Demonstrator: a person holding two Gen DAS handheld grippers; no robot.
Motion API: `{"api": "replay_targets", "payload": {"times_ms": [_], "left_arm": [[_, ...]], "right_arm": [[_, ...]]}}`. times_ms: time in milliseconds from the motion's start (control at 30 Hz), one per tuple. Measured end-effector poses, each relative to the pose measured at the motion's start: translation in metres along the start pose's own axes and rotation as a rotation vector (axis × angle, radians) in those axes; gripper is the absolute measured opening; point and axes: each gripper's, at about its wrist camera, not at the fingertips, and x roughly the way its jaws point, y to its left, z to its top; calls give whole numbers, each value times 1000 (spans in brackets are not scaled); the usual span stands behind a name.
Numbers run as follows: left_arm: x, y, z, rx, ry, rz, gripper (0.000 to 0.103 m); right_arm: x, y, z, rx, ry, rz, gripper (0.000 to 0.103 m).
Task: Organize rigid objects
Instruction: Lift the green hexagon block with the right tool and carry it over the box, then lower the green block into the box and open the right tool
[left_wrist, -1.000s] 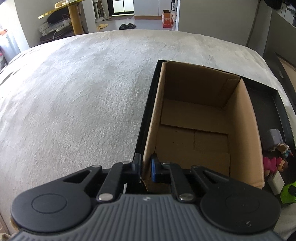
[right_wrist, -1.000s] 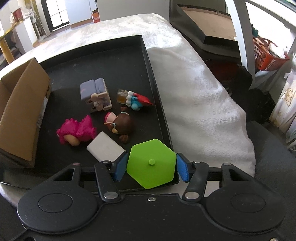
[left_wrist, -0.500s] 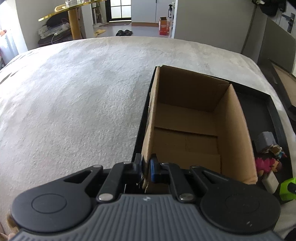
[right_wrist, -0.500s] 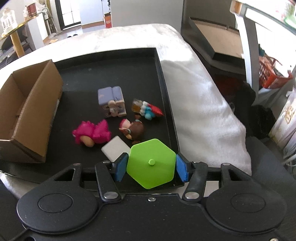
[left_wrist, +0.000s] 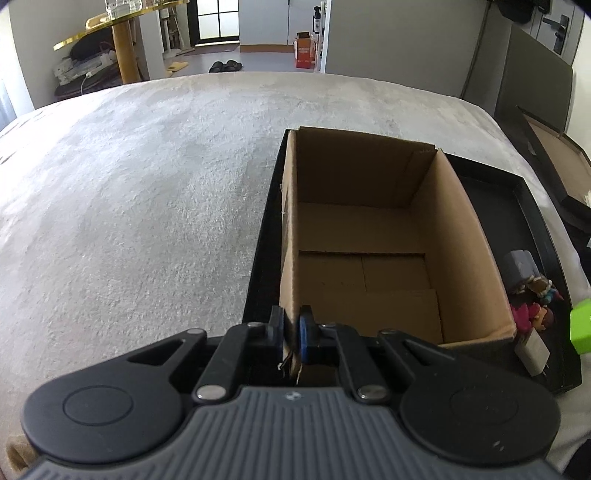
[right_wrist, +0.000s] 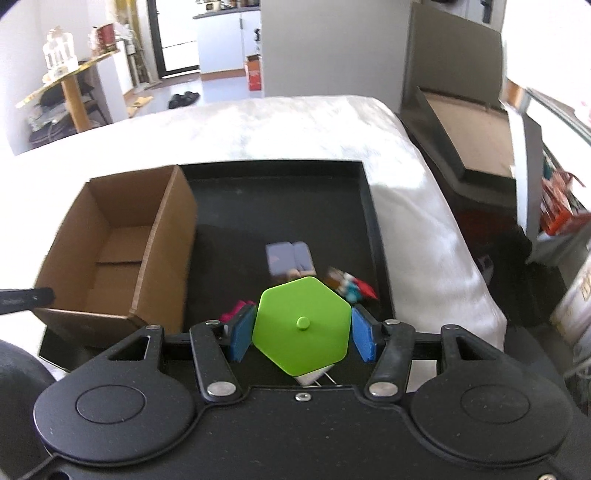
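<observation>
Risk: green hexagonal lid (right_wrist: 302, 324) is pinched only at two side edges; judged likely to pivot or slip out if the wrist tilts over the cardboard box (right_wrist: 110, 254). Box could skid on the black tray (right_wrist: 280, 206) if its hold gives.

Right gripper (right_wrist: 302, 334), lower centre of frame: fingers (right_wrist: 242, 334) closed on the lid, which sits squarely between them, above the toy figures (right_wrist: 349, 286).

Left gripper (left_wrist: 291, 332), lower centre: fingers clamped shut on the box's near-left wall corner. Box empty.
</observation>
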Motion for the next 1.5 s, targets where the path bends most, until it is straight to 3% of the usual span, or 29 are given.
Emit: {"api": "replay_targets", "payload": {"times_ms": [467,767,1233,1500], "left_arm": [[0,11,0,-85,6,32,9],[-1,17,-1,-117,-4,6,9],[2,19,-2,-123,-13,2,9],[3,23,-3,-149,-22,4,10]], "right_arm": [[-7,48,30,-88,-50,103,54],[-8,84,45,-135,-72,165,54],[7,139,59,-217,-43,262,54],[19,163,65,-331,-12,299,55]]}}
